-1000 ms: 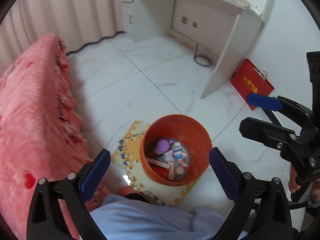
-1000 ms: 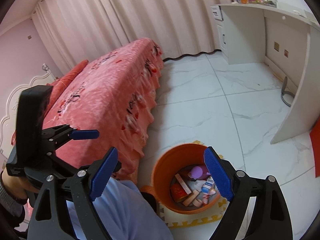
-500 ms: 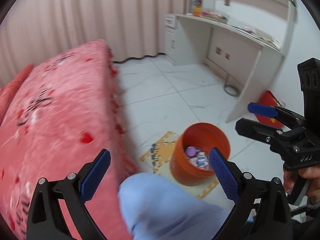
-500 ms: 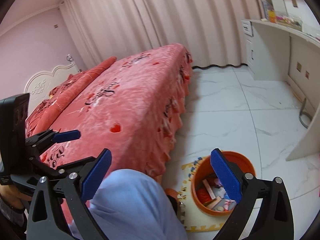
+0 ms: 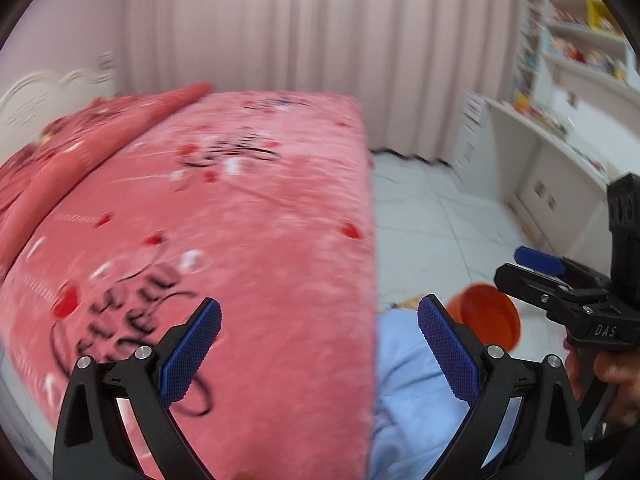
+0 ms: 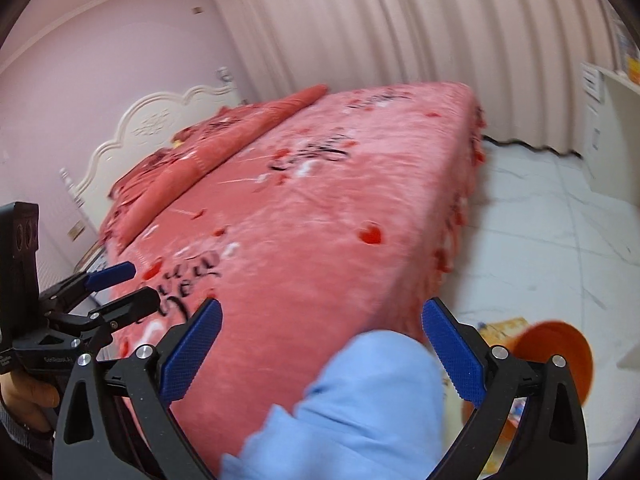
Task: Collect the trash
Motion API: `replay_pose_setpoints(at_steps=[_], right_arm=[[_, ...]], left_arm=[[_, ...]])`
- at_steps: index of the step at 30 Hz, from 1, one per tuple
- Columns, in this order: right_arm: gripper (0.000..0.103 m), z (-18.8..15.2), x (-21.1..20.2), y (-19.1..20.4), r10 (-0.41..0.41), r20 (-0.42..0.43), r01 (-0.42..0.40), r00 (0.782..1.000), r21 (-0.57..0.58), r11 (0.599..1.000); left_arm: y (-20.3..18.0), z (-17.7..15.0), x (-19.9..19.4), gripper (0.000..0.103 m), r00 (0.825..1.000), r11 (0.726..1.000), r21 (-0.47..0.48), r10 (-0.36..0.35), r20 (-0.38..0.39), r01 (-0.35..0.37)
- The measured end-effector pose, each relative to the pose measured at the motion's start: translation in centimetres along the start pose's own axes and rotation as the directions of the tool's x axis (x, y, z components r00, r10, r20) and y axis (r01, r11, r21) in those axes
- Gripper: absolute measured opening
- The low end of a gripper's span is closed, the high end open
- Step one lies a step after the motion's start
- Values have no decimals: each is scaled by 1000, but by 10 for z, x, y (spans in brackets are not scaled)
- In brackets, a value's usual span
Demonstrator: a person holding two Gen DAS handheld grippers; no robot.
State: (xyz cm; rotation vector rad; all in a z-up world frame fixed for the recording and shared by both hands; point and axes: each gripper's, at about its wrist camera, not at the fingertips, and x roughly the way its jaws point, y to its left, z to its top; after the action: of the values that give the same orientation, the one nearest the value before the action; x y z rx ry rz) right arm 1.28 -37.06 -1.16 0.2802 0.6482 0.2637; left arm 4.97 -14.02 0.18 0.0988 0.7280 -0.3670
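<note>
The orange trash bin [image 5: 490, 322] stands on the white floor beside the bed, low at the right of the left wrist view; in the right wrist view it [image 6: 554, 350] shows at the bottom right, partly behind a finger. Its contents are hidden. My left gripper [image 5: 320, 350] is open and empty over the pink bedspread. My right gripper [image 6: 322, 354] is open and empty, above the bed edge and my blue-trousered knee [image 6: 372, 404]. Each gripper shows in the other's view: the right one [image 5: 528, 270], the left one [image 6: 120, 288], both open.
A pink bed [image 6: 312, 208] with a white headboard [image 6: 156, 128] fills the left and centre. Pink curtains [image 5: 280, 24] hang behind it. A white desk and shelves [image 5: 560, 136] stand at the right. A foam mat [image 6: 504, 328] lies under the bin.
Both cameras have swung up and left, away from the bin toward the bed. The bin has slid to the lower right of both views. Both grippers stay open and empty.
</note>
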Motion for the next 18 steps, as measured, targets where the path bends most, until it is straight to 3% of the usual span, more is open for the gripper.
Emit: replay_pose_setpoints(at_steps=[5, 9, 13, 16, 18], right_arm=[[98, 7, 3, 43, 44, 69, -40, 997, -54, 998], [98, 8, 5, 76, 66, 100, -52, 993, -140, 989], [98, 1, 6, 107, 90, 104, -61, 991, -251, 966], [98, -6, 3, 122, 93, 126, -49, 988, -312, 949], [98, -12, 0, 131, 94, 150, -39, 984, -339, 940]], left_arm=[[35, -16, -29, 97, 995, 991, -116, 78, 64, -70], [57, -30, -47, 97, 991, 982, -177, 83, 103, -64], [68, -42, -63, 97, 976, 968, -210, 167, 142, -135], [72, -48, -71, 97, 954, 950, -223, 256, 158, -219], [75, -51, -75, 97, 945, 945, -225, 278, 170, -238]])
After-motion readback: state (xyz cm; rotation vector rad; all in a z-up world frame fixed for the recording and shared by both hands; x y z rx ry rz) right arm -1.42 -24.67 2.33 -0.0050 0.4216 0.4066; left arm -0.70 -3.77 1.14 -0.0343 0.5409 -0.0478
